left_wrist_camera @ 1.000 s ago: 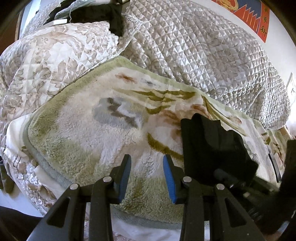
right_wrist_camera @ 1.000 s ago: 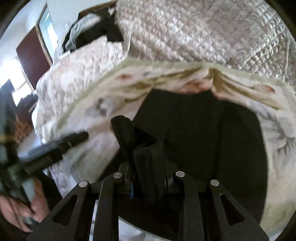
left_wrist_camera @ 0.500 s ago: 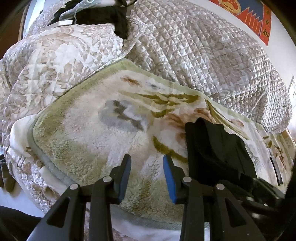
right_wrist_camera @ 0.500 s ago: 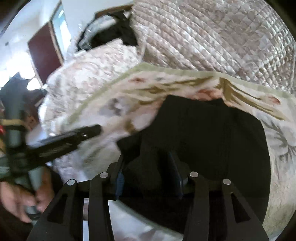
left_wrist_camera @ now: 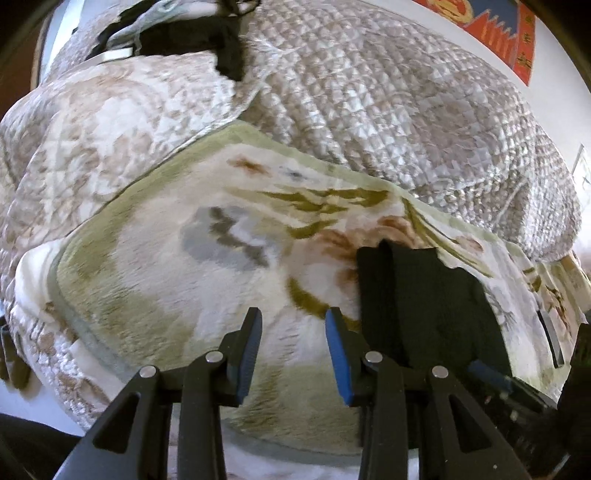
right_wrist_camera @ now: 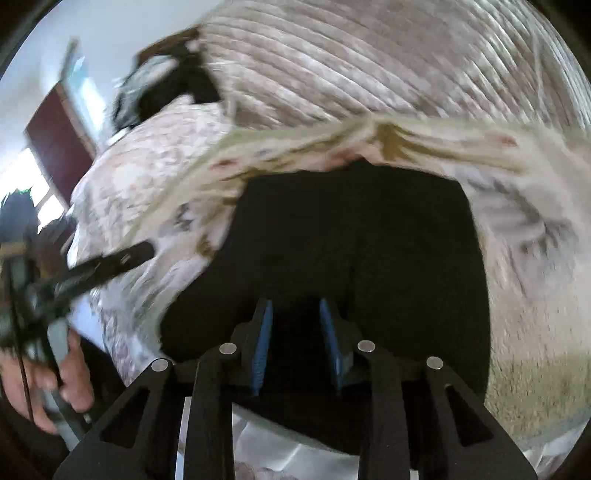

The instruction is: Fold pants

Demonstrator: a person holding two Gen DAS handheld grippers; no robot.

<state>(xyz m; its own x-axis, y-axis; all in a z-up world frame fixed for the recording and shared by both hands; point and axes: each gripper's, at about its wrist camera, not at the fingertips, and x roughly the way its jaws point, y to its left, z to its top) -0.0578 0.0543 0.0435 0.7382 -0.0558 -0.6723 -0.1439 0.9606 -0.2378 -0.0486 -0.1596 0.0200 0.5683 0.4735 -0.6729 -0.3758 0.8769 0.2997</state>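
Observation:
The black pants lie folded into a flat square on a fleece blanket with green and cream patterns. In the left wrist view the pants lie to the right of my left gripper, which is open and empty above the blanket. My right gripper is open and empty over the near edge of the pants. The left gripper's dark finger shows at the left of the right wrist view.
A quilted beige bedspread rises behind the blanket. Dark clothes lie heaped at the far back. A red wall hanging hangs at the upper right. The bed's near edge runs just under the grippers.
My right gripper has let go of the pants fabric and opened; the raised fold has dropped flat. My left gripper stayed open and shifted slightly.

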